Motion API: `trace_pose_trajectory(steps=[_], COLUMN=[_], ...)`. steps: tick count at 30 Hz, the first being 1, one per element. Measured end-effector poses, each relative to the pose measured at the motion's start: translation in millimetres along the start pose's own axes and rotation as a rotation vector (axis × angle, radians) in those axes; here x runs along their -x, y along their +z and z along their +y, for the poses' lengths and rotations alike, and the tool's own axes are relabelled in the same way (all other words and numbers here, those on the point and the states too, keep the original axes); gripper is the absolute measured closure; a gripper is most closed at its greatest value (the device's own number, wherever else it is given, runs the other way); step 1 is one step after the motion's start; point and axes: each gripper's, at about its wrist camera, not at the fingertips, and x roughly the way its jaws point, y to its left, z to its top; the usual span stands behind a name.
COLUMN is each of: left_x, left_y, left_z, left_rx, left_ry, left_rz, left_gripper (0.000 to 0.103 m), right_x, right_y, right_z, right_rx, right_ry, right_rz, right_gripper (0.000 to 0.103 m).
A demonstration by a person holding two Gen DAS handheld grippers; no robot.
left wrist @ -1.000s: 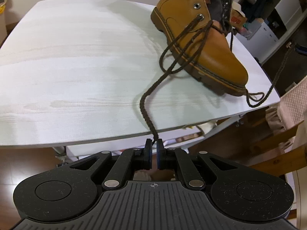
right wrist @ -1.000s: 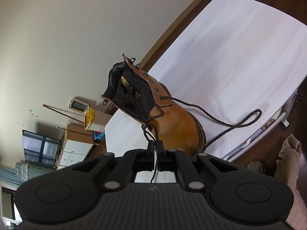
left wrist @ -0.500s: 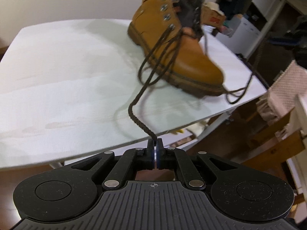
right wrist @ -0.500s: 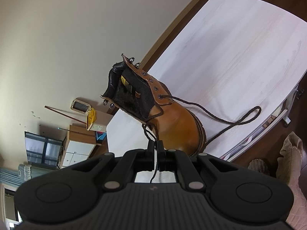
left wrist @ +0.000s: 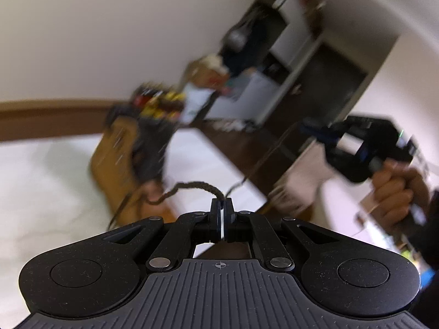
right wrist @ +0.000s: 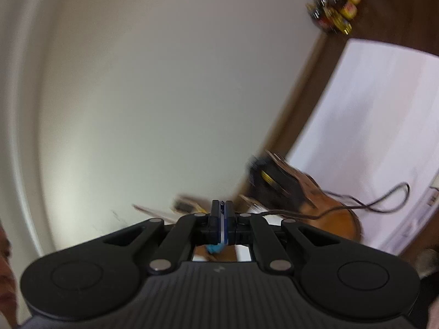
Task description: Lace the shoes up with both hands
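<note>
Left wrist view has my left gripper pinched tight on the end of the dark brown braided bootlace, which arcs out of the fingertips and runs down to the tan leather work boot. I hold the lace at its very end so that the whole free length can be drawn through the eyelets, and I judge this to be the tightening pull between lacing steps. The boot rests on the white wood-grain table, near its corner, blurred but upright as far as I can tell.

Off to the right of that view, my right hand wraps the handle of the right gripper, raised and pointing back toward the boot. A thin dark line, which I take for the other lace end, slants from it down toward the table edge. Right wrist view shows those fingers closed to a slit; blur hides the lace at the tips, but a strand runs from just beside them to the boot, so I take it that they grip it. A slack loop of lace lies on the table beyond the toe.

Both grippers sit well above the table and tip only gently downward, spread to either side of the boot so the two ends pull apart evenly. Yellow-capped bottles stand on the floor beyond the table's far end.
</note>
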Motion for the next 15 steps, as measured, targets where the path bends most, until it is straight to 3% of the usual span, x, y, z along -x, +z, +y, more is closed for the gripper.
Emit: trace_pose_trajectory(steps=[7, 15], left_x=[32.4, 74.6], left_y=[52.7, 86.3], left_z=[-50.5, -92.6], left_rx=[-0.098, -0.196], left_ry=[-0.076, -0.083], left_rz=[-0.117, -0.223], left_gripper=[0.102, 0.102], right_x=[40.6, 62.1], right_y=[14.0, 11.1], right_z=[53.7, 104.9], right_rx=[0.049, 0.135], right_ry=[0.162, 0.273], right_rz=[-0.123, -0.186], right_gripper=[0.100, 0.100])
